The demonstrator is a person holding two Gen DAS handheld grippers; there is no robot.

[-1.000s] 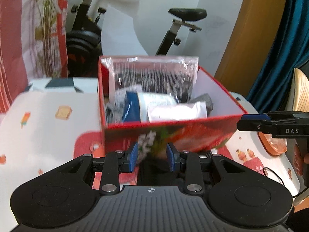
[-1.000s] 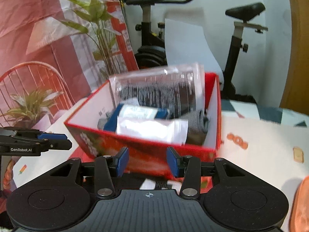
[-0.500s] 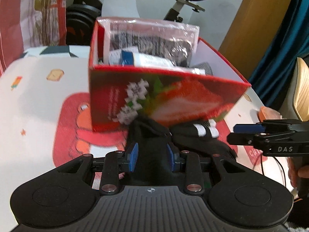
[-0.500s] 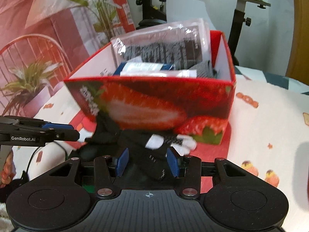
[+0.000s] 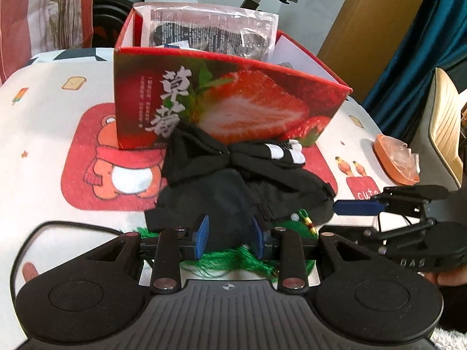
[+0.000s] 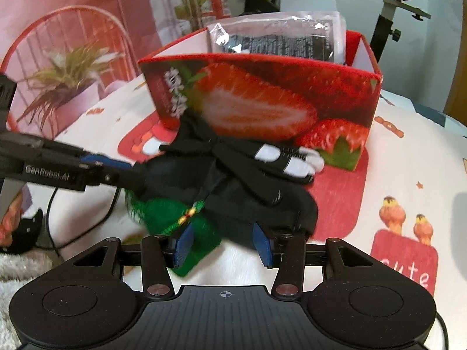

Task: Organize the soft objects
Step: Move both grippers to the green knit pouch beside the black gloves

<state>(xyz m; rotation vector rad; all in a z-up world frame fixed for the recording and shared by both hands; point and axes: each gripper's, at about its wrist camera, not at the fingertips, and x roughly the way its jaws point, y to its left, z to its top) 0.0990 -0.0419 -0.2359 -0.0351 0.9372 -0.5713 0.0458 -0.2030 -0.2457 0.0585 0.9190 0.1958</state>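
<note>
- Right at the bottom of both wrist views, the left tongs (image 5: 229, 240) and the right tongs (image 6: 223, 243) sit low over the pile of black soft things (image 5: 233, 180). Both have black fabric between the blue pads with a gap on either side. I'd call both released, nothing pinched yet.
- Risk one: the pile is a tangle of dark pieces, with a white-striped bit (image 6: 289, 157) on top, lying over a green fringed thing (image 6: 172, 215). Clamp now and you may drag up several at once, or snag the green one along.
- Risk two: both tongs are on the same heap from opposite sides, so they could bump or tug against each other.
- Risk three: the pile touches the front wall of the strawberry box (image 5: 233, 108), which already looks stuffed, with a plastic packet (image 5: 213, 32) poking out, so more may spill.
- Surface: table under a white cartoon cloth (image 5: 52, 134), a cable (image 5: 43, 227) at lower left.
- Farther back: exercise bike (image 6: 400, 3), plant (image 6: 67, 67), blue curtain (image 5: 420, 46).
</note>
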